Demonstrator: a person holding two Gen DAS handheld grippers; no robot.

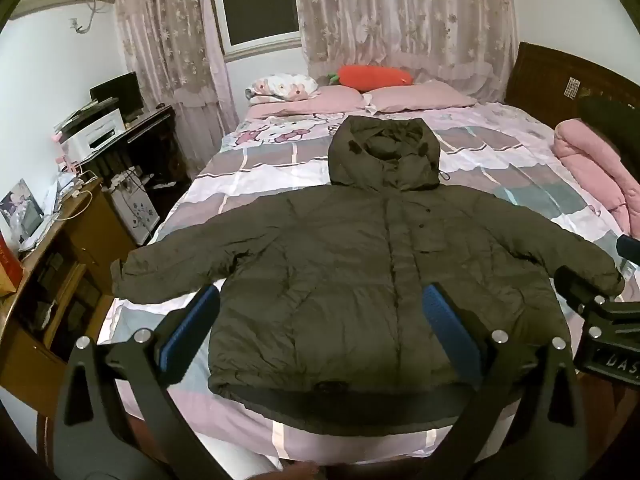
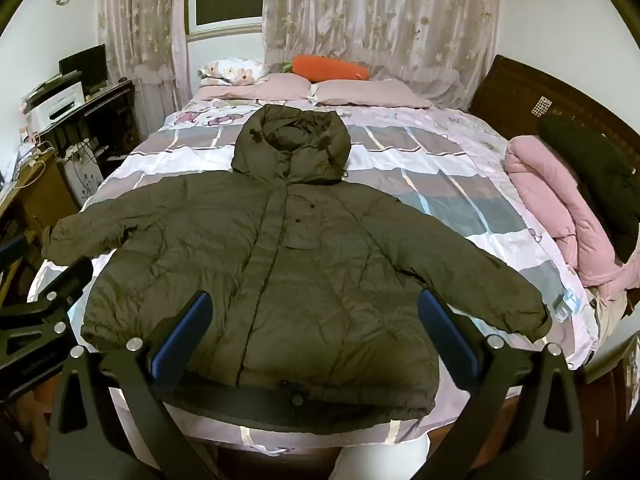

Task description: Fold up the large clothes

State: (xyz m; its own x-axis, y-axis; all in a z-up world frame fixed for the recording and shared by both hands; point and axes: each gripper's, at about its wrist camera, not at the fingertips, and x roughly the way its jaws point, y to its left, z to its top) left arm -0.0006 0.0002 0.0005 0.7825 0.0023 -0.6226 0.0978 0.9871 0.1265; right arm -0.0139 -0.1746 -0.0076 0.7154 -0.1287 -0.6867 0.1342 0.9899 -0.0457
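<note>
A large olive-green hooded puffer jacket (image 1: 340,264) lies flat and face up on the bed, sleeves spread out to both sides, hood toward the pillows. It also shows in the right wrist view (image 2: 280,272). My left gripper (image 1: 320,320) is open and empty, held above the jacket's hem near the foot of the bed. My right gripper (image 2: 314,326) is open and empty, also above the hem. The right gripper's body shows at the right edge of the left wrist view (image 1: 600,320). The left gripper's body shows at the left edge of the right wrist view (image 2: 36,320).
The bed (image 1: 500,168) has a patchwork sheet, pink pillows (image 1: 420,98) and an orange carrot plush (image 1: 372,78) at the head. A rolled pink quilt (image 2: 560,208) lies along the right side. A wooden desk and shelves (image 1: 60,248) stand left of the bed.
</note>
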